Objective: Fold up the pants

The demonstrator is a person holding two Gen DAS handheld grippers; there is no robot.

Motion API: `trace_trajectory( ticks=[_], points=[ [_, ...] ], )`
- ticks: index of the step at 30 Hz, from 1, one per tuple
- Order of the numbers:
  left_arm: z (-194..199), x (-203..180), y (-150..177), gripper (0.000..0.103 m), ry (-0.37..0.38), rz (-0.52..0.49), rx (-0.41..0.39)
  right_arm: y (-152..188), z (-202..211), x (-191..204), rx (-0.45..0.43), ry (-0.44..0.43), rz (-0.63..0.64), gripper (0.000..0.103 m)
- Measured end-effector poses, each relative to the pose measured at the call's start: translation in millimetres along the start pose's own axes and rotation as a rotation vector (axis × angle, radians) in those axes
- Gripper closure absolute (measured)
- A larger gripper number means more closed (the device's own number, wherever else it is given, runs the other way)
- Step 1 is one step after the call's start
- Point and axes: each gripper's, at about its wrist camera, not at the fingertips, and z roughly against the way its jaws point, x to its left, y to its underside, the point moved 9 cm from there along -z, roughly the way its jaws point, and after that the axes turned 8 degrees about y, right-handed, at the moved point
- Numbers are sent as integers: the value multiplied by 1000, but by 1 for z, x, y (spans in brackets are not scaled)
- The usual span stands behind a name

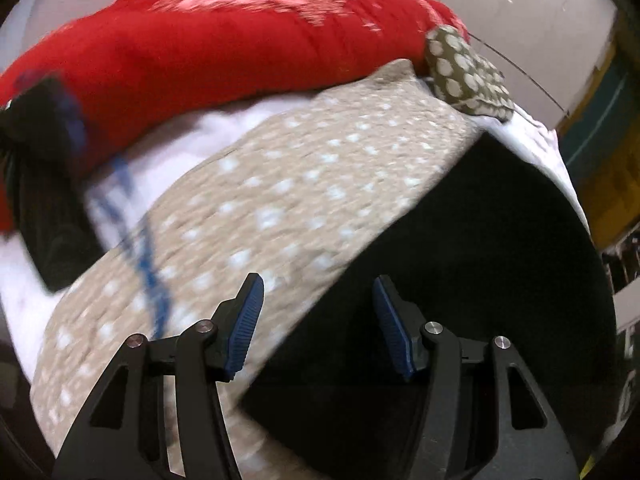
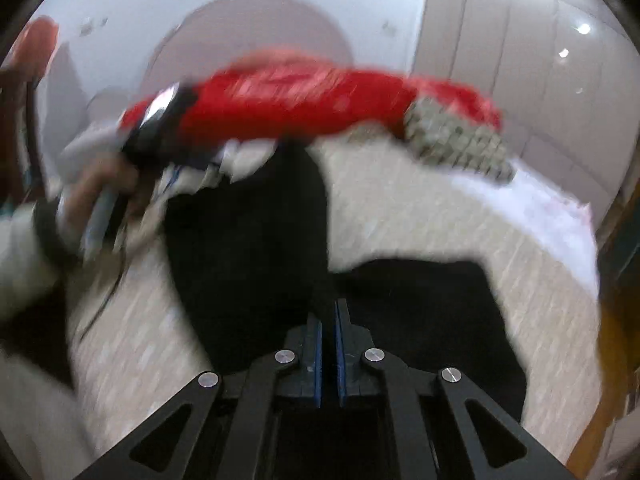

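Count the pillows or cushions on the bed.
2: a large red pillow across the far side of the bed, and a small olive polka-dot cushion touching its right end. Others may be hidden behind them.

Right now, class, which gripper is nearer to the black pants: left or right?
Right. The right gripper has its jaws shut on the black pants; the left gripper hangs open just above them.
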Motion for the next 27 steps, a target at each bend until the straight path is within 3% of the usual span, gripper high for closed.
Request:
trace_trajectory(
  ticks=[2, 3, 6, 7, 10, 14, 18, 20, 22, 23, 27],
  points=[
    [6, 13, 9, 46, -7, 17, -1, 48, -14, 22, 143, -58, -27, 98],
    [10, 18, 12, 46, -16, 21, 0, 59, -17, 27, 174, -53, -19, 98],
    [22, 25, 17, 46, 6, 45, -8, 58, -7, 28, 150, -43, -77, 96],
    [27, 28, 17, 46, 12, 58, -18, 46, 4, 25, 106, -95, -147, 90],
    [45, 40, 16, 46, 4, 85, -61, 1, 27, 19, -39, -193, -285, 45],
    [69, 51, 13, 46, 10, 128, -108, -53, 9, 24, -139, -169, -337, 44],
    [79, 38, 12, 45, 20, 85, -116, -75, -44, 57, -77, -182, -316, 44],
    [73, 28, 17, 42, 33, 62, -90, -68, -77, 79, -8, -165, -285, 47],
    [64, 12, 24, 42, 52, 30, -64, -43, -112, 102, 140, -199, -288, 48],
    [58, 2, 30, 42, 59, 7, -45, -35, -119, 103, 164, -196, -300, 48],
    [41, -32, 48, 42, 95, -61, 1, -28, -75, 67, 117, -197, -415, 48]
  ],
)
